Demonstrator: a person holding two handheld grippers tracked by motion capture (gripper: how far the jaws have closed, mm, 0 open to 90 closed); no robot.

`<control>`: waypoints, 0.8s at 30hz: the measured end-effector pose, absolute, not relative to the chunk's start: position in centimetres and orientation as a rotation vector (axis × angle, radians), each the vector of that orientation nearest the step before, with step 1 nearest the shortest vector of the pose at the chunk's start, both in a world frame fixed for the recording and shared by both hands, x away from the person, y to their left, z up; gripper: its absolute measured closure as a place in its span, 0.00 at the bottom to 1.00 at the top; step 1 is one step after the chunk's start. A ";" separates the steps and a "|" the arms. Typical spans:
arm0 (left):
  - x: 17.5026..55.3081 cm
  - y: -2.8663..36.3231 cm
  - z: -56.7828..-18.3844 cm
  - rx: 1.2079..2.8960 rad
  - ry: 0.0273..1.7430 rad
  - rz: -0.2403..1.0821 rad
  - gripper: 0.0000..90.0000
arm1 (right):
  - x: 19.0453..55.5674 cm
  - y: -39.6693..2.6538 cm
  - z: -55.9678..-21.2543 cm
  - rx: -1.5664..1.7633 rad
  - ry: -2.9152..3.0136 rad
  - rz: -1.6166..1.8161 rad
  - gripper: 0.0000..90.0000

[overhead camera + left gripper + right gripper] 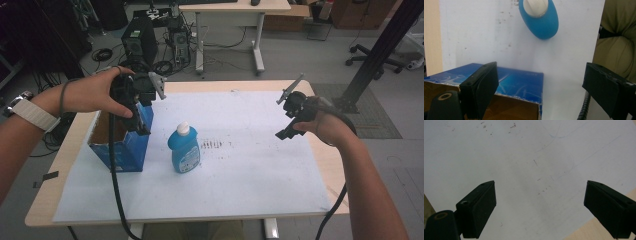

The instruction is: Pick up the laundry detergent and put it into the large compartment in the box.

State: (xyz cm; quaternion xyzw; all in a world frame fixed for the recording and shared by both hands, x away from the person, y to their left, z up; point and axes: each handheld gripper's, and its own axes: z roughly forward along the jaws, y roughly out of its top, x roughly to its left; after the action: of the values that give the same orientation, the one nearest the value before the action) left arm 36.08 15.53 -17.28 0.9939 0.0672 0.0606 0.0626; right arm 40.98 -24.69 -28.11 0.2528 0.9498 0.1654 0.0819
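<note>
Blue bottle (183,149) label unreadable; left tongs (141,112) spread over blue box (122,147); right tongs (289,117) spread.

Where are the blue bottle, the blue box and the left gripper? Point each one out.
blue bottle (183,149): high view, on the middle of its body.
blue box (129,150): high view, on its blue side wall.
left gripper (541,93): left gripper view, midway between its open fingertips.

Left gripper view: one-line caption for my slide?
Open left gripper above blue box, blue bottle standing beyond on white sheet.
</note>
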 end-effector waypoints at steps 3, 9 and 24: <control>35.9 15.5 -17.2 3.007 0.210 0.186 0.14 | 40.9 -24.8 -28.0 0.752 2.835 0.495 0.12; 35.7 15.7 -17.0 3.003 0.253 0.184 0.12 | 40.9 -24.6 -28.1 0.745 2.838 0.499 0.12; 35.3 15.0 -16.5 2.987 0.374 0.176 0.10 | 40.8 -24.8 -28.3 0.749 2.832 0.496 0.12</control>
State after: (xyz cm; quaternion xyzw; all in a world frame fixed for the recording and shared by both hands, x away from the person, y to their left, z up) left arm 35.25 14.98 -16.54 0.9886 0.1237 0.0581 0.0633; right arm 40.82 -24.84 -28.32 0.2511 0.9498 0.1663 0.0852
